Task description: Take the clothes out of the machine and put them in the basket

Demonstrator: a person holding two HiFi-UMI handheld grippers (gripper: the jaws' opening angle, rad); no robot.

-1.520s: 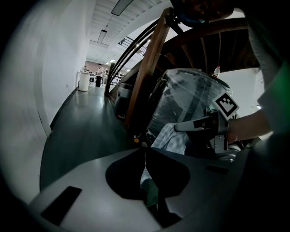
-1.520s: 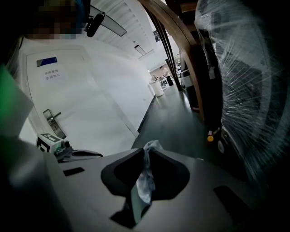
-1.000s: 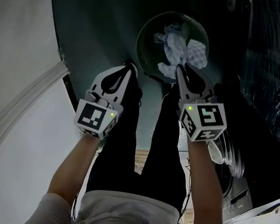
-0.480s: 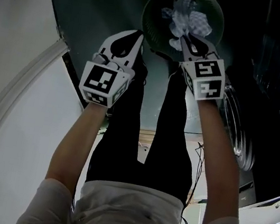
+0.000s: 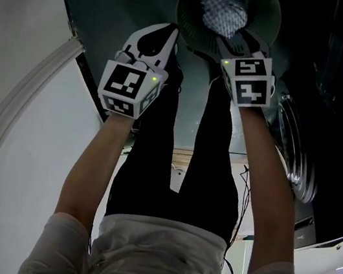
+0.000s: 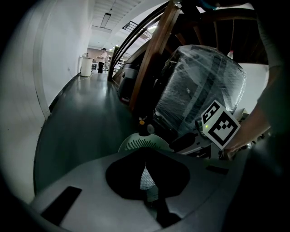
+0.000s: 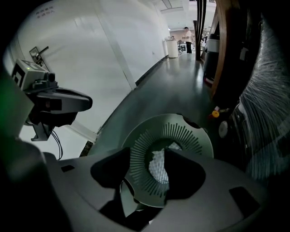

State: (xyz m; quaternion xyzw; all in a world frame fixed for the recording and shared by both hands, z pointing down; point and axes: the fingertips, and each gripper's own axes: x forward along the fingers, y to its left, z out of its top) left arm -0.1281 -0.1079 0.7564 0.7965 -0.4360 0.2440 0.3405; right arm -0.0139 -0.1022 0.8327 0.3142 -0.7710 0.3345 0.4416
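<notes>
A round green slatted basket (image 5: 265,15) stands on the dark floor at the top of the head view. A white checked cloth (image 5: 223,14) lies inside it. My right gripper (image 5: 239,41) hangs over the basket's near rim; its jaws have just been opening and stand apart, with nothing between them. In the right gripper view the basket (image 7: 181,136) and the cloth (image 7: 159,165) show through the gap of the right gripper (image 7: 154,174). My left gripper (image 5: 165,33) is just left of the basket, tips together and empty. The left gripper (image 6: 146,170) points at the basket's rim (image 6: 136,144).
The washing machine's round door (image 5: 296,155) is to the right, under a plastic-wrapped bulk (image 6: 204,81). A white wall (image 5: 17,40) runs along the left. The person's legs (image 5: 184,142) stand between my arms. A small toy (image 6: 143,128) sits beyond the basket.
Both grippers have sunk toward the basket. The right one held the checked cloth above the basket; it has let go, and the cloth now lies inside.
</notes>
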